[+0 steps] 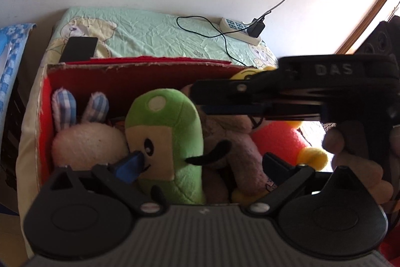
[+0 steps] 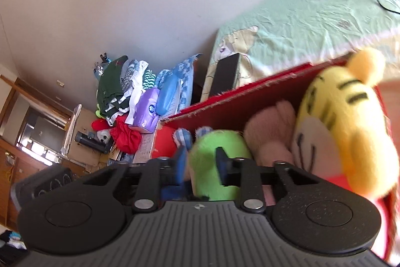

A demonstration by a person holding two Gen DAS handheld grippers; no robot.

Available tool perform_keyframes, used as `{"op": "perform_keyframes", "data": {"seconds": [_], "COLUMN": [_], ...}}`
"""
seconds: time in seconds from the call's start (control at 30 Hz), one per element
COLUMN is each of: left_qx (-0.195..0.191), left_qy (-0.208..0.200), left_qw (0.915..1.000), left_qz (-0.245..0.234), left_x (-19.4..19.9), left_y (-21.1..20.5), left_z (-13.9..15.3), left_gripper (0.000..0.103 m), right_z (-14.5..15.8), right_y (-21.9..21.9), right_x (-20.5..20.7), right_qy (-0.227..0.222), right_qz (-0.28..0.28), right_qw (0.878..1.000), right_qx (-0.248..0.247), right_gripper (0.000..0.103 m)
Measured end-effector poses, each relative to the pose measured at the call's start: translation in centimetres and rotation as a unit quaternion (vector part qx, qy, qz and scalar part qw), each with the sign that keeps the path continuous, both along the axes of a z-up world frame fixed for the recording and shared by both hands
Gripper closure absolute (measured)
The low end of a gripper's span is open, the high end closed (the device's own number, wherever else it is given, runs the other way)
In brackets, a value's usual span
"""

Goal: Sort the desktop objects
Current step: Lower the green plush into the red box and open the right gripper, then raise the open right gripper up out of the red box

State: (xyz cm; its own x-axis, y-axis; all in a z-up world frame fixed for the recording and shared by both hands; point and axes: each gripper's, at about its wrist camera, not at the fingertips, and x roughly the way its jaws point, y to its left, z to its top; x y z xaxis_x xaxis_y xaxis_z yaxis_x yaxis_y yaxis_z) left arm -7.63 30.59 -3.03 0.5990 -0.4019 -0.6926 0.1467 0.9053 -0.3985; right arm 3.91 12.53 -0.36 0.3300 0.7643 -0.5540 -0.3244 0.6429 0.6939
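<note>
A red cardboard box [image 1: 82,71] sits on a bed with a pale green sheet [image 1: 155,29], and soft toys are packed inside it. From left to right in the left wrist view there is a pink rabbit [image 1: 87,142] with blue checked ears, a green plush [image 1: 170,137] with a cream face, a brownish-pink plush [image 1: 237,142] and a yellow plush in a red top [image 1: 280,139] at the right end.

The left gripper [image 1: 202,164] hangs over the near edge of the box with its jaws spread wide; the green plush lies between them, its blue left finger tip [image 1: 132,164] just at the plush's face, and nothing is clamped. The right gripper [image 2: 200,162] reaches across the box from the right, held in a hand [image 1: 357,149]. In its own view its jaws stand narrowly apart right at the top of the green plush [image 2: 220,157], but I cannot tell whether they are gripping it.

On the sheet beyond the box lie a black phone [image 1: 78,49] at the left and a white power strip [image 1: 240,30] with a black cable at the far right. Left of the bed, a pile of clothes [image 2: 120,96] and a purple tissue pack [image 2: 147,114] sit near the wall
</note>
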Motion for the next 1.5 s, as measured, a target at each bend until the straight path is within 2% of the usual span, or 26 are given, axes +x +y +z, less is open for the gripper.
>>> {"op": "perform_keyframes", "data": {"seconds": [0.1,0.2,0.33,0.6,0.8,0.87,1.5], "left_qx": [0.006,-0.004,-0.006,0.004,-0.002,-0.002,0.053], "left_qy": [0.006,0.017,0.019,0.023,0.029,0.034,0.052], "left_qw": [1.0,0.9998,0.9998,0.9997,0.9995,0.9992,0.9963], "left_qz": [0.003,0.007,0.009,0.009,0.015,0.021,0.043], "left_x": [0.0,0.2,0.3,0.6,0.7,0.9,0.4], "left_y": [0.1,0.6,0.6,0.1,0.2,0.3,-1.7], "left_z": [-0.4,-0.9,-1.1,-1.0,-1.0,-0.9,-0.6], "left_gripper": [0.004,0.004,0.004,0.003,0.003,0.003,0.002], "right_z": [-1.0,-1.4,-1.3,-2.0,-1.8,-1.8,-0.8], "right_y": [0.9,1.3,1.9,1.2,1.4,1.1,0.6], "right_x": [0.8,1.3,1.0,0.9,0.5,0.6,-1.5], "right_qy": [0.014,0.021,-0.002,0.011,0.004,0.009,-0.041], "right_qz": [-0.002,-0.006,0.002,0.0,0.001,-0.003,-0.026], "right_qw": [1.0,1.0,0.999,0.999,0.999,0.999,0.994], "right_qx": [-0.003,-0.017,-0.045,-0.043,-0.05,-0.043,-0.101], "right_gripper": [0.083,0.084,0.086,0.088,0.087,0.082,0.079]}}
